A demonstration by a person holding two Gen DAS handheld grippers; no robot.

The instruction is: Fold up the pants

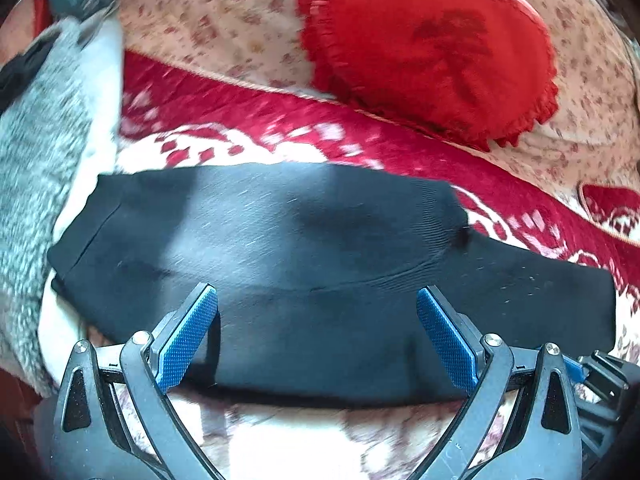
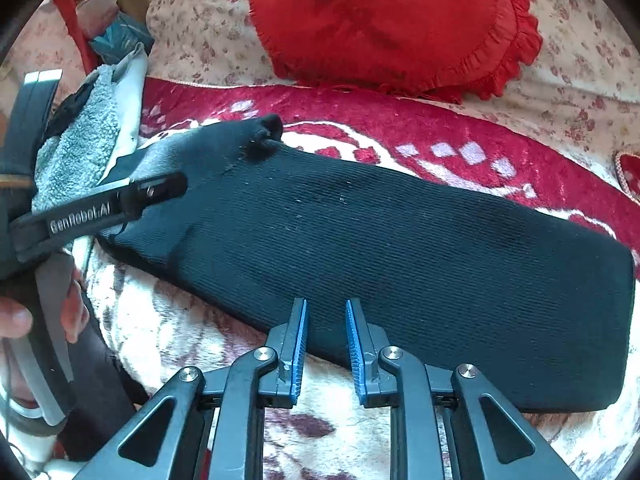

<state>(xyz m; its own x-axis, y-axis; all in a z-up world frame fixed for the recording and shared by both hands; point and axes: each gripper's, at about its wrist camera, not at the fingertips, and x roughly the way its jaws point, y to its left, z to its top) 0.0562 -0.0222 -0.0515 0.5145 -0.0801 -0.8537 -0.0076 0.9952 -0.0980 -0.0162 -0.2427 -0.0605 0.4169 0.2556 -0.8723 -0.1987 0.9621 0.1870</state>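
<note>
Black ribbed knit pants [image 2: 400, 256], already folded into a long band, lying across a red-and-white plush patterned blanket [image 2: 400, 136]. Left gripper [image 1: 316, 304] spread wide over the near edge, holding nothing. Right gripper [image 2: 326, 312] only narrowly parted, hovering at the near edge toward the right end, also holding nothing as far as visible.

Could go wrong a few ways: grabbing just the top layer so the fold peels apart, or snagging the fluffy blanket along with the knit. Stretchy fabric, so probably sags and skews if lifted from one end only. Bunched knot at the far edge [image 2: 266, 136] might keep the next fold from lying flat.

Hard to tell: layer count, underside totally hidden. Left view blurry. Grey fleecy cloth [image 2: 80, 136] at far left covering that end. Red frilly round cushion [image 2: 380, 20] farther back, well clear.
</note>
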